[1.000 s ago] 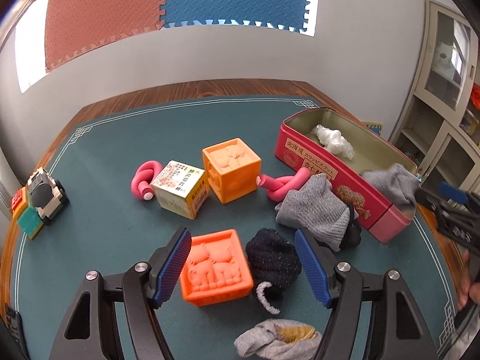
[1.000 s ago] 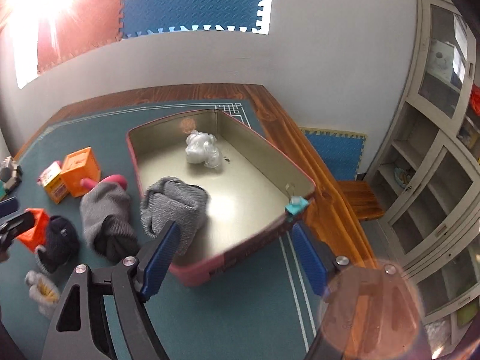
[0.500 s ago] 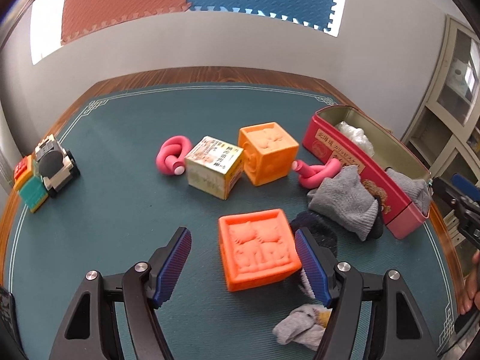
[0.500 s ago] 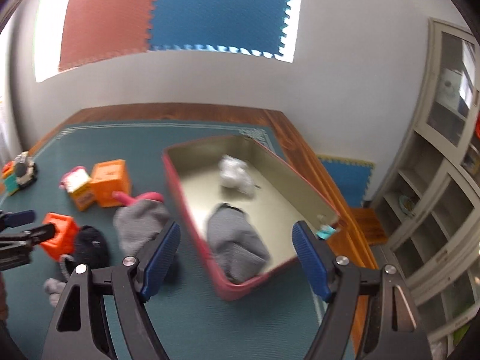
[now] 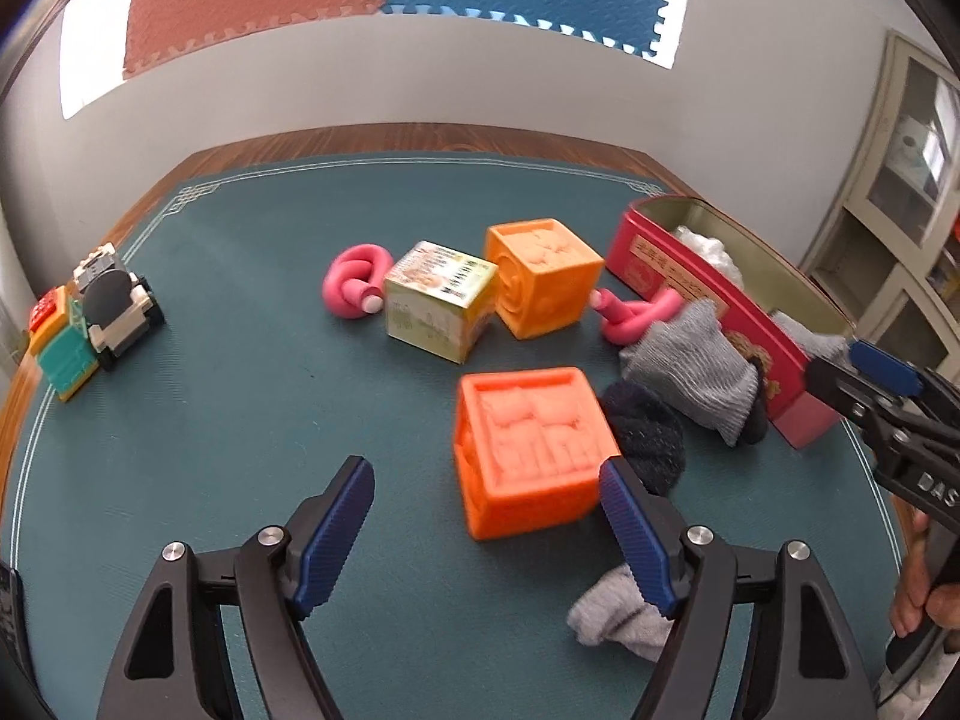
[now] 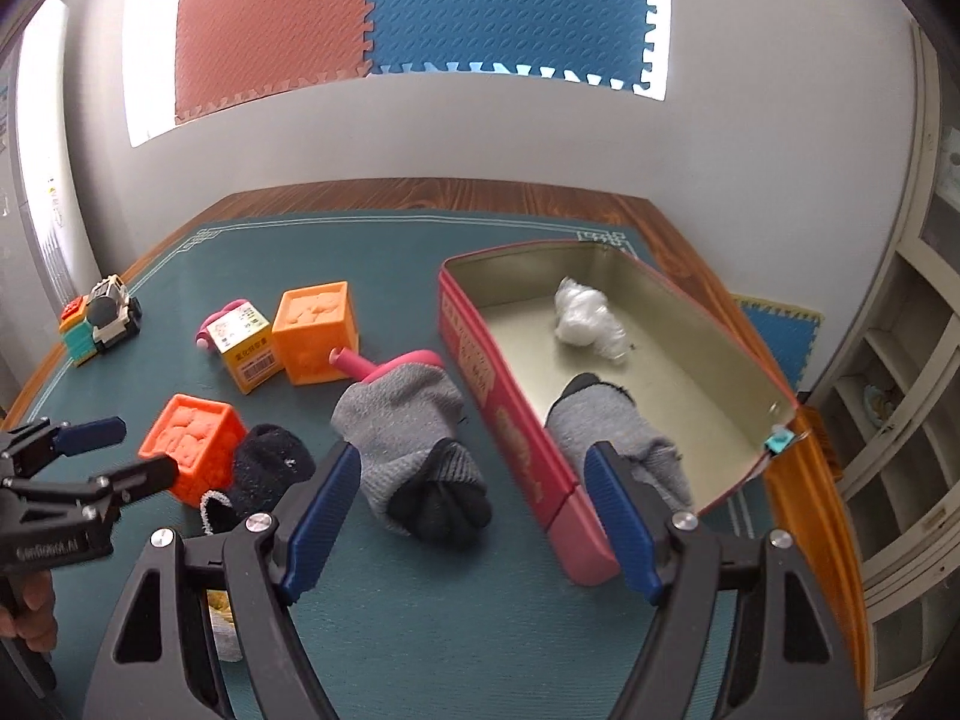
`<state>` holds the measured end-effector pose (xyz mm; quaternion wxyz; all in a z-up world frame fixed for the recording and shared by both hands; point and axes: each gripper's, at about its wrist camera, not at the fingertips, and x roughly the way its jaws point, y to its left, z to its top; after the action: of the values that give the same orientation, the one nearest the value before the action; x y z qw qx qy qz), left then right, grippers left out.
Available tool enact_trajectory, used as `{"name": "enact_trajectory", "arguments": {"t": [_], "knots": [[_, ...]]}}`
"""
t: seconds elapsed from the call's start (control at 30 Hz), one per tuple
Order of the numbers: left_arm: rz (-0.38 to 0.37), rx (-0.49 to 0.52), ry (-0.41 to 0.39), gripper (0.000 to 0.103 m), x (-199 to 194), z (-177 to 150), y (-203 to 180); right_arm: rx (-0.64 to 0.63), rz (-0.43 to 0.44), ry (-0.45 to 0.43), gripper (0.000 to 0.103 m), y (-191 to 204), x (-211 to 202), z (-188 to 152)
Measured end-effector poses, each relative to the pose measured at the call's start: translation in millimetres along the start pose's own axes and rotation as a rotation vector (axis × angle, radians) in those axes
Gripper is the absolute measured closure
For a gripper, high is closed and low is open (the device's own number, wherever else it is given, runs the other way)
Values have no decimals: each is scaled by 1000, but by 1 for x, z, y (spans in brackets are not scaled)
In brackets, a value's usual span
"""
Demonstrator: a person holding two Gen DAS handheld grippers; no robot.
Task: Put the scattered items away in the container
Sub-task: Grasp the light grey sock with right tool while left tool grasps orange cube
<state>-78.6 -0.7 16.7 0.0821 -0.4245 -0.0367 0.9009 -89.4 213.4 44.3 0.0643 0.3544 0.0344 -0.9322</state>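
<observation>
The light grey sock (image 5: pixel 618 615) sits half behind the left gripper's finger (image 5: pixel 636 540), so can't see all of it. Something yellowish (image 6: pixel 219 606) peeks out behind the right gripper's frame, no clue what. Tin lettering (image 5: pixel 678 279) is too small to read.

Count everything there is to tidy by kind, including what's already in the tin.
Socks: 4
Orange cubes: 2
Pink foam twists: 2
Printed carton: 1
White wad: 1
Brick toy: 1
Total: 11
</observation>
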Motion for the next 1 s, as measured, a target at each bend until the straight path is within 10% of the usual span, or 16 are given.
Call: {"name": "enact_trajectory", "arguments": {"t": [0.4, 1.0], "knots": [[6, -18, 9, 24, 0, -4, 6, -67, 330, 152, 23, 36, 7, -35], [24, 19, 16, 24, 5, -5, -3, -223, 363, 248, 23, 93, 33, -63]]}}
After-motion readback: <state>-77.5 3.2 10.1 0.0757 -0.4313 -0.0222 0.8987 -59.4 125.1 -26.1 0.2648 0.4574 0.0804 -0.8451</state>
